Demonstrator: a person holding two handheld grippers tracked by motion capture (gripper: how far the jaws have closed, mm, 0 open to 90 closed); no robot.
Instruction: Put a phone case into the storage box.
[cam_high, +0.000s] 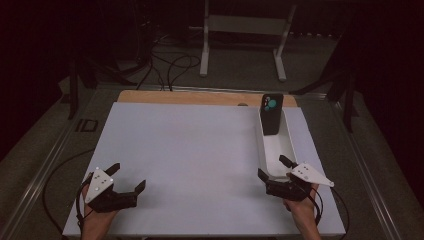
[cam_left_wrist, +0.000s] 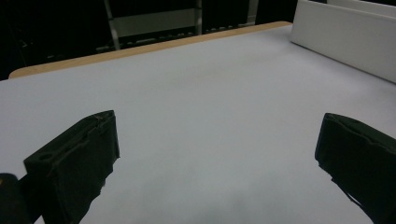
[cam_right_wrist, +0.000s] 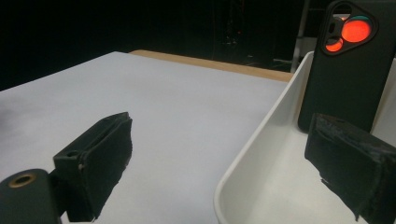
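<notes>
A long white tray (cam_high: 285, 145) lies on the right side of the white table top (cam_high: 190, 150). A black phone (cam_high: 272, 114) leans upright against its far end, back and camera rings facing me; the right gripper view shows the phone (cam_right_wrist: 348, 70) with its rings glowing orange. My right gripper (cam_high: 271, 166) is open at the tray's near end. In its own view, the right gripper (cam_right_wrist: 224, 163) straddles the tray's left wall (cam_right_wrist: 252, 154), one jaw over the table and one inside the tray. My left gripper (cam_high: 128, 176) is open and empty at the front left, shown wide apart (cam_left_wrist: 217, 163) over bare table.
A wooden strip (cam_high: 200, 97) edges the table's far side. Beyond it stand a white metal frame (cam_high: 245, 30) and loose cables (cam_high: 170, 65) on the dark floor. The tray's side wall (cam_left_wrist: 345, 37) shows at the upper right of the left gripper view.
</notes>
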